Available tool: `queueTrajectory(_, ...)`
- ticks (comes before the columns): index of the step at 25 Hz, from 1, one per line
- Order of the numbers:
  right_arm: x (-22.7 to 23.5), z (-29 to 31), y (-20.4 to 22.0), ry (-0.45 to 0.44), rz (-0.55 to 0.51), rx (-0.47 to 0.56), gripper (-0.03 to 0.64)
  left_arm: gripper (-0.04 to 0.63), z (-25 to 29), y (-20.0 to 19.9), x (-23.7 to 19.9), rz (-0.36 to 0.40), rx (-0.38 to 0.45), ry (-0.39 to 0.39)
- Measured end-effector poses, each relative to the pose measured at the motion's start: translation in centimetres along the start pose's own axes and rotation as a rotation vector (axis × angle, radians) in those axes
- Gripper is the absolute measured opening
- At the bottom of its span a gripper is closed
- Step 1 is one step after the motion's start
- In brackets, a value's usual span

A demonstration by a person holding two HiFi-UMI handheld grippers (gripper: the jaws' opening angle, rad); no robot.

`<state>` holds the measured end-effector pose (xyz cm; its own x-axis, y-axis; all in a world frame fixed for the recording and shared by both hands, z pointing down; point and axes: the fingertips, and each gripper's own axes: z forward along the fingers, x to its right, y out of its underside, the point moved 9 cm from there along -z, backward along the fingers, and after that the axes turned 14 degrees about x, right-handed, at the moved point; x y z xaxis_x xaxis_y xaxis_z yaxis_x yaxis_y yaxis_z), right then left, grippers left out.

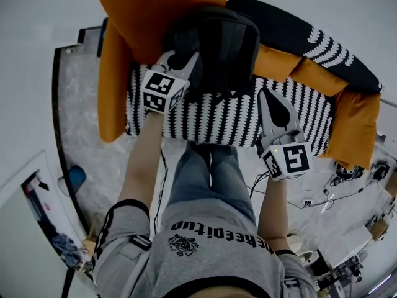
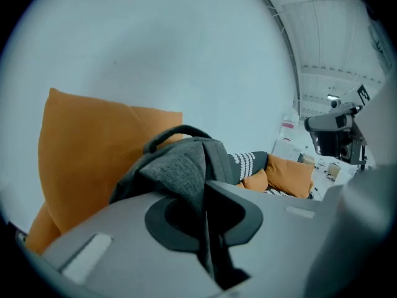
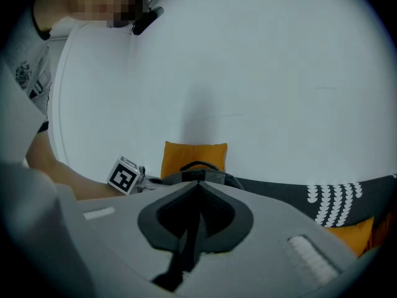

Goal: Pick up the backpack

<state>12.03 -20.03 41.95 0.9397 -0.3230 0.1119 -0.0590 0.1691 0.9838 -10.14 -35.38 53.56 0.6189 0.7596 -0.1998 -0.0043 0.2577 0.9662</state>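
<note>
Against a plain white wall [image 1: 347, 17], on a black-and-white patterned fabric sofa [image 1: 217, 120], beside a big orange cushion [image 1: 155, 5]: dark grey fabric backpack [image 1: 226, 42], fold clamped in left gripper [image 1: 186, 63] jaws. Right gripper [image 1: 265, 95] jaws pressed together, empty. Cables [image 1: 310, 197] across pale floor [image 1: 93, 185].

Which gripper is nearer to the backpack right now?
Left. The left gripper is on the backpack, jaws shut on its grey fabric. The right gripper hangs apart to the backpack's right, over the patterned sofa seat, jaws together and empty.
</note>
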Motion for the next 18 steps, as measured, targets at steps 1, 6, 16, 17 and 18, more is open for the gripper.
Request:
queueTrajectory(1, -0.1, 0.0, -0.1, 0.0, -0.001, 0.004, 0.003, 0.044, -0.3, -0.7, 0.2, 0.019, 0.018, 0.001)
queueTrajectory(6, -0.4, -0.2, -0.5, -0.003, -0.005, 0.033, 0.002, 0.044, -1.7, -2.8, 1.7, 0.061, 0.061, 0.034)
queueTrajectory(16, 0.5, -1.7, -2.3, 0.005, -0.023, 0.077, 0.002, 0.044, -3.4, -5.9, 7.3, 0.029, 0.125, 0.109)
queueTrajectory(17, 0.6, -1.7, -2.5, 0.005, -0.026, 0.084, 0.002, 0.044, -3.4, -6.1, 7.8, 0.025, 0.132, 0.115)
queueTrajectory(18, 0.8, -1.8, -2.6, 0.006, -0.027, 0.092, 0.002, 0.044, -3.4, -6.3, 8.3, 0.021, 0.138, 0.122)
